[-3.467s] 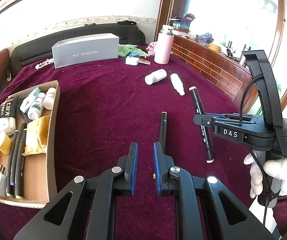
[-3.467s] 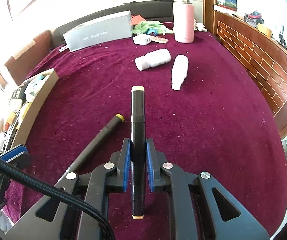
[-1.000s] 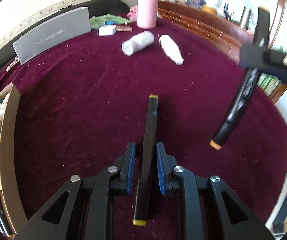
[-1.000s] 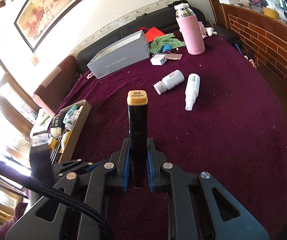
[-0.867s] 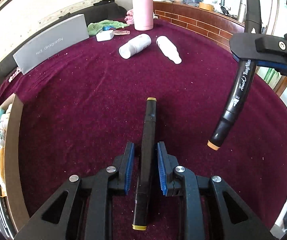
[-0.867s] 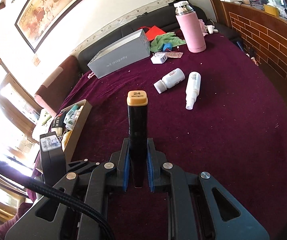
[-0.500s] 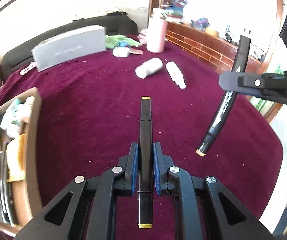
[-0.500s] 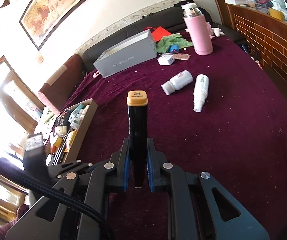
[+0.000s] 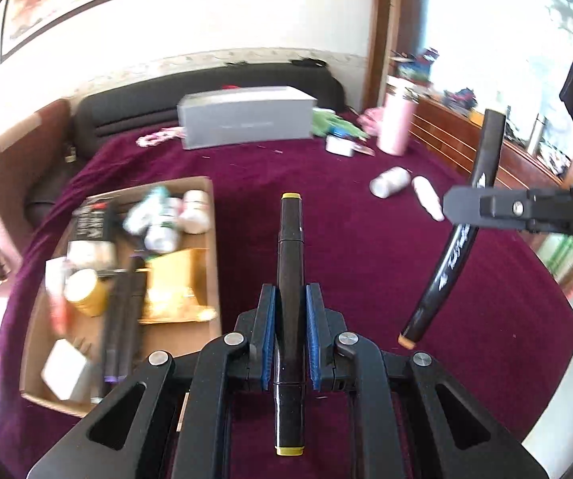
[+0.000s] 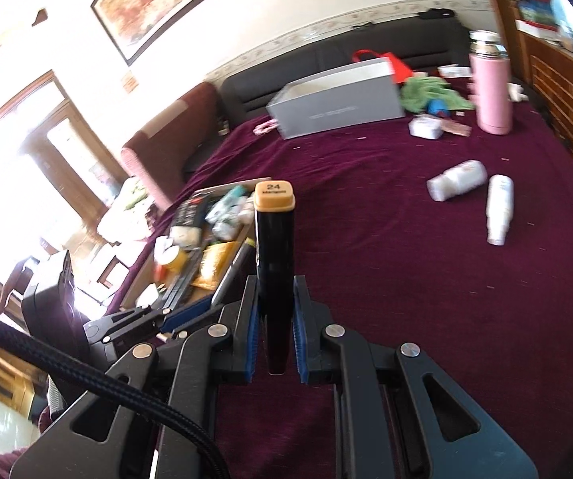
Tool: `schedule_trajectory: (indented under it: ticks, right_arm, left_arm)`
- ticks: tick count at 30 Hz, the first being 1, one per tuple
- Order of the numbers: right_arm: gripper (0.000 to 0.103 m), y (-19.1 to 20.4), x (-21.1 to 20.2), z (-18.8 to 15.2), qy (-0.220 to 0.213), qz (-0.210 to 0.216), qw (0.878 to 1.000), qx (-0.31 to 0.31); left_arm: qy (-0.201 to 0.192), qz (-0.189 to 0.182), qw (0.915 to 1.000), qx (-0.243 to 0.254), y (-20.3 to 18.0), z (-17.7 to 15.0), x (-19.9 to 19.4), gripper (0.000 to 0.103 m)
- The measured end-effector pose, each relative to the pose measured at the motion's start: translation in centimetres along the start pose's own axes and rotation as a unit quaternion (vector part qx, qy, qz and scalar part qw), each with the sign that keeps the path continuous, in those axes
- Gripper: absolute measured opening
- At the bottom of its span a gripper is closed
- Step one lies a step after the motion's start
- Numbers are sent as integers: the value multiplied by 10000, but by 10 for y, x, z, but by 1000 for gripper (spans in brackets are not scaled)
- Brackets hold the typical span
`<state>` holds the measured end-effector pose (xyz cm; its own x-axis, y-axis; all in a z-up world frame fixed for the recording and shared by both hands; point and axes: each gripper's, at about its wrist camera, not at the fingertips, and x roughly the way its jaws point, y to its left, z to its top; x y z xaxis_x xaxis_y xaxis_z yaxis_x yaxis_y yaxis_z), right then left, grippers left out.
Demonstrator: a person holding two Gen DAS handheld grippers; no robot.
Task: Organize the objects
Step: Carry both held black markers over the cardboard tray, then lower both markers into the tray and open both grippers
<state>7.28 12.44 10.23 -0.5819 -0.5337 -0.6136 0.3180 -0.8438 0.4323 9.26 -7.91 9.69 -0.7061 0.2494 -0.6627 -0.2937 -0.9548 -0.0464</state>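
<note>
My left gripper (image 9: 290, 299) is shut on a black marker with yellow end caps (image 9: 291, 255), held off the maroon cloth and pointing away from me. My right gripper (image 10: 273, 291) is shut on a second black marker with an orange "24" cap (image 10: 274, 235); in the left wrist view that marker (image 9: 458, 239) hangs slanted at the right. The open cardboard box (image 9: 206, 255) lies to the left, holding several markers, small bottles and a gold packet. Part of the left gripper (image 10: 146, 319) shows low left in the right wrist view, beside the box (image 10: 242, 183).
Two white bottles (image 10: 458, 185) (image 10: 498, 207) lie on the maroon cloth (image 10: 406, 279) at the right. A grey carton (image 10: 338, 103), a pink flask (image 10: 492, 88), a green cloth (image 10: 430, 94) and a white charger (image 10: 426, 125) stand at the back. A brick ledge (image 10: 566, 92) runs along the right.
Both grippers have lifted and swung left with their markers. The cardboard box has come from the left edge toward the middle of both views. The left jaws have closed tight on the yellow-capped marker.
</note>
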Motion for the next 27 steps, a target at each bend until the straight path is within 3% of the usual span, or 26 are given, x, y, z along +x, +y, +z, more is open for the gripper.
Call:
schedule_trajectory:
  ticks: [12, 27]
  right_arm:
    - [13, 74, 82, 11, 706, 524, 9956, -325]
    - [13, 84, 199, 18, 1635, 453, 9855, 12]
  left_arm:
    - [15, 609, 9972, -438, 83, -12, 2, 12]
    - [479, 527, 9910, -1134, 150, -29, 41, 12]
